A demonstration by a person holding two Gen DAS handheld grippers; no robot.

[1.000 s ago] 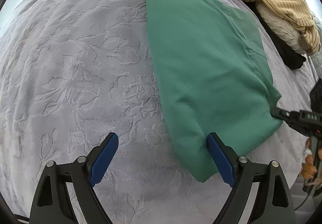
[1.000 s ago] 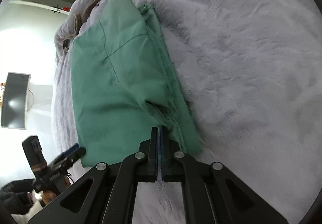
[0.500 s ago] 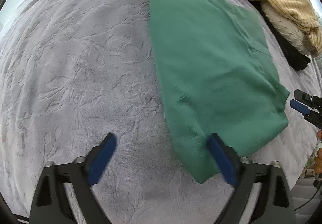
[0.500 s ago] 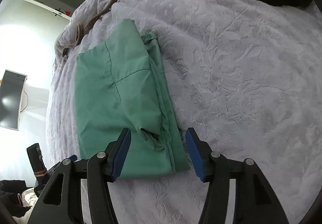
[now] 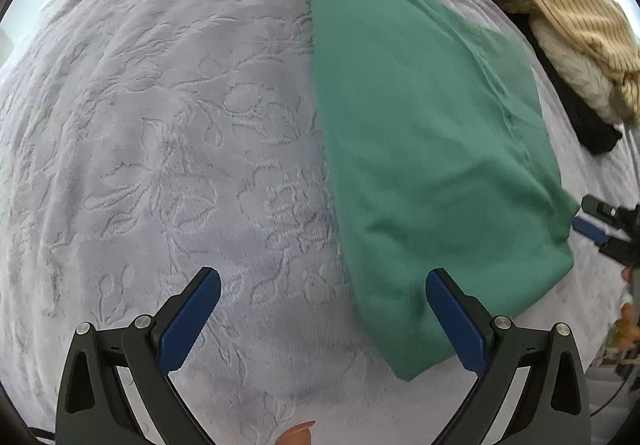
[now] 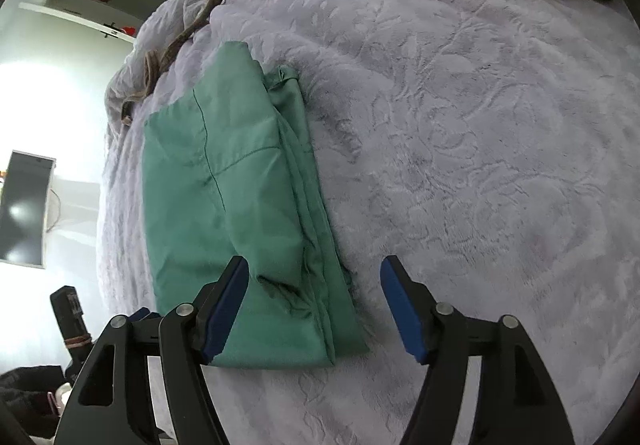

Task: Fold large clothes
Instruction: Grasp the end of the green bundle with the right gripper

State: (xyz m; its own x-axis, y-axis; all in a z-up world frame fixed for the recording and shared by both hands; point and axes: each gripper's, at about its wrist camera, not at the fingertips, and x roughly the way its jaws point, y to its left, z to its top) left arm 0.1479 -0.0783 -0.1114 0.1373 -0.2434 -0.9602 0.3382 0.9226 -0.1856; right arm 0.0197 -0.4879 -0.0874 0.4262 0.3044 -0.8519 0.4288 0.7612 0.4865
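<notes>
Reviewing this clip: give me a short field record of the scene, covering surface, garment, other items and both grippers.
surface: lilac embossed blanket
garment: green garment, folded, lying flat
other items: pile of clothes beyond the garment
left gripper: open, holding nothing
right gripper: jaws just opened, near end of garment below them, not pinched

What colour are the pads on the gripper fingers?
Blue pads on black fingers, seen best in the left wrist view.

No readable text, labels, brands or numbers anywhere; nothing legible on the clothes, the bed cover or the wall shelf in either view.
</notes>
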